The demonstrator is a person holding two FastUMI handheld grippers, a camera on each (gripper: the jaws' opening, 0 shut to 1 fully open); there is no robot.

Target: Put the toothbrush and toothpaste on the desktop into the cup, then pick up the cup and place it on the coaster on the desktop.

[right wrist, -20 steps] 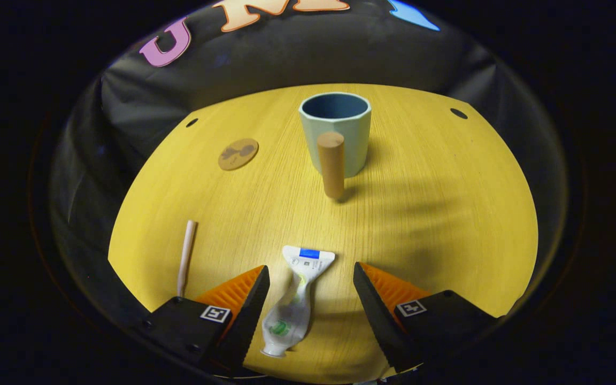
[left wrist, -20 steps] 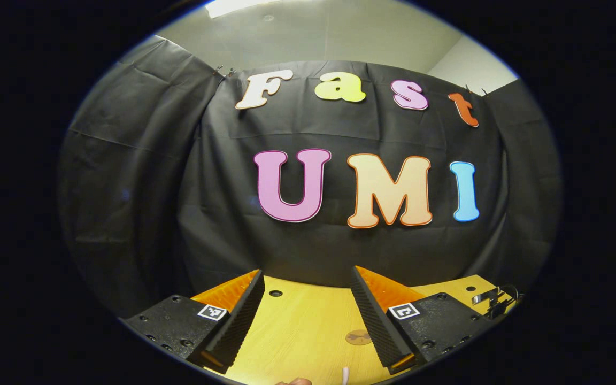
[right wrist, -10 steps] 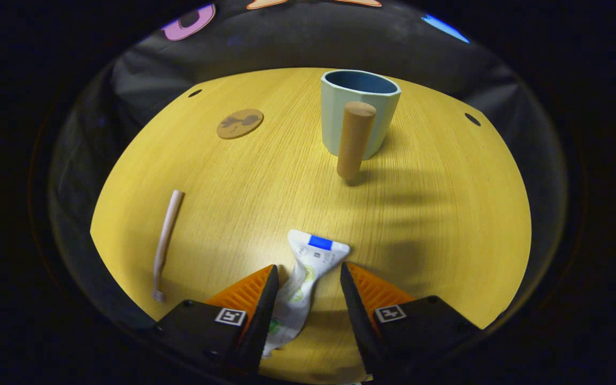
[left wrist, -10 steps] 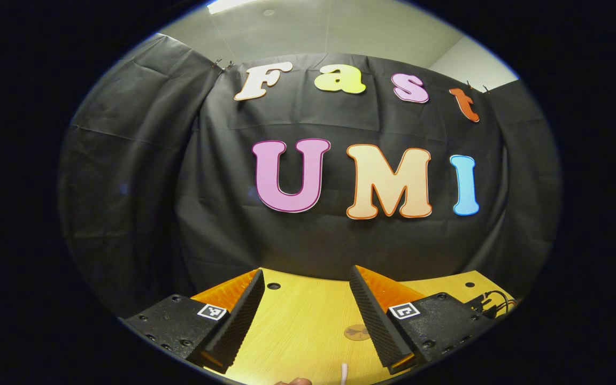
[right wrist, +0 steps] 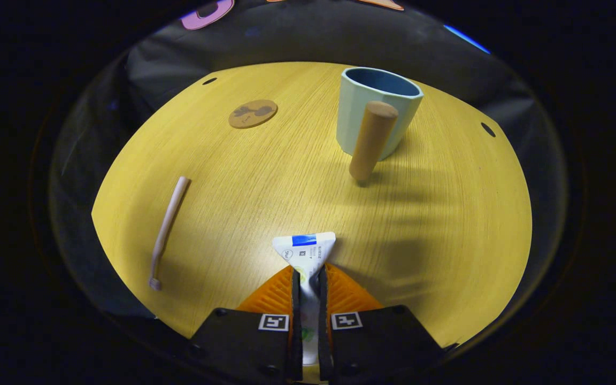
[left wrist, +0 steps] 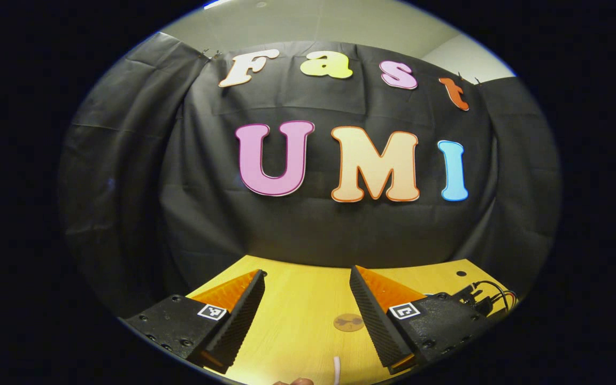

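Note:
In the right gripper view my right gripper (right wrist: 308, 275) is shut on the white toothpaste tube (right wrist: 304, 249), whose flat blue-marked end sticks out ahead of the fingers, low over the wooden desktop (right wrist: 265, 176). A pale toothbrush (right wrist: 168, 227) lies to the left. The light blue cup (right wrist: 375, 109) with a wooden handle (right wrist: 372, 141) stands farther on at the right. A round brown coaster (right wrist: 253, 113) lies at the far left. In the left gripper view my left gripper (left wrist: 306, 278) is open above the desktop, with the coaster (left wrist: 348, 322) and the toothbrush tip (left wrist: 336, 370) below.
Round holes (right wrist: 487, 129) mark the desktop near its far edge. Black cloth walls the booth behind the desk. Cables (left wrist: 492, 297) show at the right edge of the left gripper view.
My right gripper has shut on the toothpaste tube, its fingers closing from wide apart. The left gripper has tilted down a little and stays open.

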